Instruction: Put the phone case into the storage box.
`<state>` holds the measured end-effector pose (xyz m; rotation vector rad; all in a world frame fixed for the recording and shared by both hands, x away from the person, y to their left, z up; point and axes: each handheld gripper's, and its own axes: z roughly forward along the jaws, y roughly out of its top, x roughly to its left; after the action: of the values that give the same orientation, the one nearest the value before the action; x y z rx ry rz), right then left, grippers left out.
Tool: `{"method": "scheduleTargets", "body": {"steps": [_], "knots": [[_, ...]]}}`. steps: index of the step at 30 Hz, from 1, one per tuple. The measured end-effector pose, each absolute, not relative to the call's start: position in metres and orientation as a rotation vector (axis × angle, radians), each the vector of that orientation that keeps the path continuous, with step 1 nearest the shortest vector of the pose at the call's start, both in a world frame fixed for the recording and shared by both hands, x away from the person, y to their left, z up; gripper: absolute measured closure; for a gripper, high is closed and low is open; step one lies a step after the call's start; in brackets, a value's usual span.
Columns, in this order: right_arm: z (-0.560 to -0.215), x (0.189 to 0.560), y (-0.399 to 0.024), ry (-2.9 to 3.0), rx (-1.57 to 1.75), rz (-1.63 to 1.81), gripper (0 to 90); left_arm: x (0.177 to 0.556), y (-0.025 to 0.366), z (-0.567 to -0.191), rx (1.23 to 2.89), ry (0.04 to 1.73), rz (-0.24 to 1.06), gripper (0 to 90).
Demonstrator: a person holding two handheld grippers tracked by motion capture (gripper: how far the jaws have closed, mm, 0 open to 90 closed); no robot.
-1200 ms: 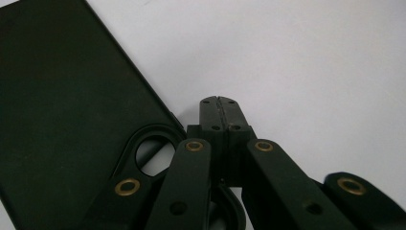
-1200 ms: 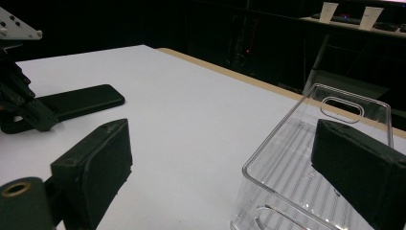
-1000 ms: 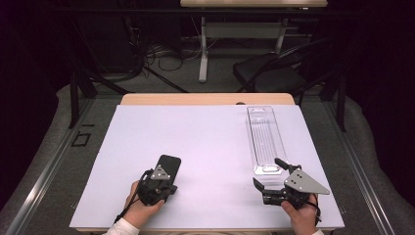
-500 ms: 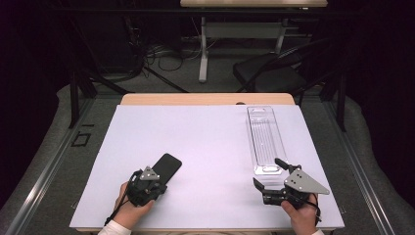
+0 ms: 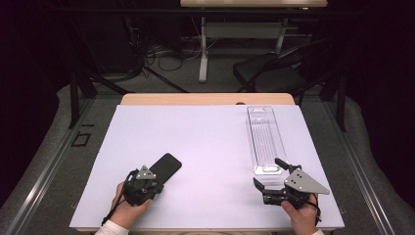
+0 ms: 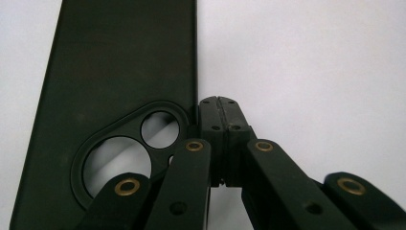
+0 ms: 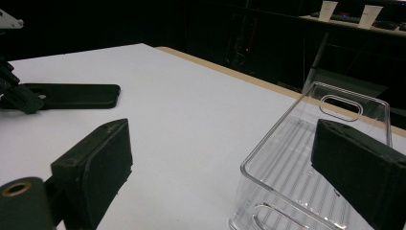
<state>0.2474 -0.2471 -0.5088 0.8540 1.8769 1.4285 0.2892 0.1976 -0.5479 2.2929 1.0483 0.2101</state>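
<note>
Black phone case [image 6: 115, 86] lies just beside the left tongs [image 6: 221, 103] — pressed together, empty.

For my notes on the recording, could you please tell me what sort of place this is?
Probably a lab or workshop set up for recording: a table under a white sheet, loose cables on the floor behind it, and a dark office chair by a second desk.

dark room, grey floor [image 5: 44, 161], desk [image 5: 244, 29]

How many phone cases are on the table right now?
2: a black case lying flat at the left tool, and a clear case lying on the right side, just ahead of the right tool.
</note>
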Motion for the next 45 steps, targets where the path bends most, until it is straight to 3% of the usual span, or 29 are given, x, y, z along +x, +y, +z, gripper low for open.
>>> {"method": "scheduleTargets", "body": {"steps": [19,34,45], "knots": [[-0.509,0.248,-0.247,1.883,0.85,1.427,6.5,0.288,0.197,-0.543,2.247,1.03,0.206,89.6],[-0.51,0.249,-0.247,1.887,0.849,1.426,6.6,0.291,0.205,-0.537,2.07,1.01,0.245,50.1],[-0.51,0.249,-0.247,1.889,0.847,1.423,6.6,0.293,0.209,-0.535,2.019,0.99,0.255,41.9]]}}
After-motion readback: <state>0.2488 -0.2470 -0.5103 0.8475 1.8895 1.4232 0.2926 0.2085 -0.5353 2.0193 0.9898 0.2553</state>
